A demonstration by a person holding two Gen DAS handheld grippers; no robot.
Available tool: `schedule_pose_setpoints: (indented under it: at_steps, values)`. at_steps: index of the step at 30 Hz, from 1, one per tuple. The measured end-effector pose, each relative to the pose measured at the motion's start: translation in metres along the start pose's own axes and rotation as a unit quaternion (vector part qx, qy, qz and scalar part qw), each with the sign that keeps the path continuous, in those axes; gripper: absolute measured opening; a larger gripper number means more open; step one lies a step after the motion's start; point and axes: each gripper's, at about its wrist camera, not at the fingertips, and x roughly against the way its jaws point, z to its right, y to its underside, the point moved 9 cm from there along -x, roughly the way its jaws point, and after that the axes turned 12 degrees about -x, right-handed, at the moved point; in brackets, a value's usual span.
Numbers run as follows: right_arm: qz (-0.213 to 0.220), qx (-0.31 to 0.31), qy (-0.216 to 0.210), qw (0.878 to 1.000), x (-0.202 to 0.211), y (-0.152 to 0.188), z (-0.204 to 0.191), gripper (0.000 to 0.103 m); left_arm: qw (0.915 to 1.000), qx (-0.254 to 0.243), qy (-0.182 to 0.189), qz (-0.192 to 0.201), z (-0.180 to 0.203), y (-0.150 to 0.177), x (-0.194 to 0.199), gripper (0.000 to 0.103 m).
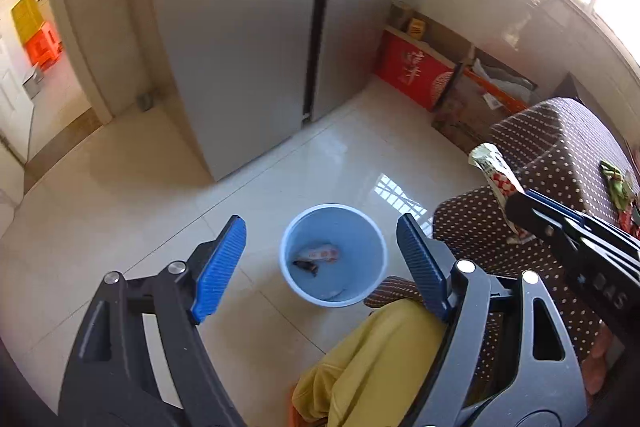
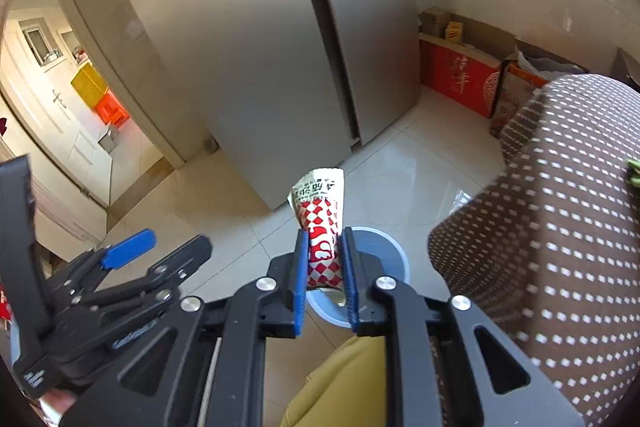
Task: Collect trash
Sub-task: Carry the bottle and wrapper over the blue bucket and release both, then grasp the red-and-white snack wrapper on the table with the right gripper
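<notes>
the right gripper [image 2: 324, 259] clamps a red-checked wrapper [image 2: 322, 227] above the blue bin [image 1: 334, 255], which already holds trash; the left gripper [image 1: 320, 259] gapes wide, empty. more litter [image 1: 616, 183] seemingly remains on the dotted tablecloth [image 1: 560, 147].

Sunlit glossy floor tiles [image 1: 120, 195], steel fridge [image 1: 240, 27]

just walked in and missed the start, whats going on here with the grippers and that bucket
A person is collecting trash with a handheld gripper in each hand. The right gripper is shut on a red-and-white checked wrapper, holding it above the blue bin on the tiled floor. The bin already has a piece or two of trash at the bottom. The left gripper is open and empty, pointing down toward the bin. More litter lies on the dotted tablecloth at the right.
</notes>
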Motion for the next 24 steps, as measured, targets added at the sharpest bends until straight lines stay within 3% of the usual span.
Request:
schedule_pose_setpoints:
  at_steps: [1, 3, 4, 6, 12, 24]
  values:
    - [0.001, -0.001, -0.005, 1.0, -0.004, -0.002, -0.004, 0.02, 1.0, 0.005, -0.004, 0.0, -0.005, 0.002, 0.002, 0.077]
    - [0.001, -0.002, -0.003, 1.0, -0.009, -0.003, -0.007, 0.051, 0.9998, 0.013, -0.012, 0.002, -0.014, 0.004, 0.007, 0.077]
    - [0.004, -0.002, 0.001, 1.0, -0.009, -0.003, -0.009, 0.071, 0.9997, 0.017, -0.016, 0.003, -0.018, 0.005, 0.01, 0.077]
    - [0.023, 0.0, -0.005, 1.0, -0.006, -0.004, -0.014, 0.072, 0.9995, 0.021, -0.022, 0.002, -0.024, 0.008, 0.013, 0.077]
    - [0.014, 0.004, -0.018, 1.0, 0.002, 0.001, -0.01, 0.072, 0.9993, 0.029, -0.024, -0.004, -0.023, 0.014, 0.016, 0.077]
    - [0.047, -0.022, -0.009, 0.999, 0.047, -0.004, 0.039, 0.072, 0.9999, -0.014, 0.007, 0.004, 0.041, 0.001, 0.021, 0.077]
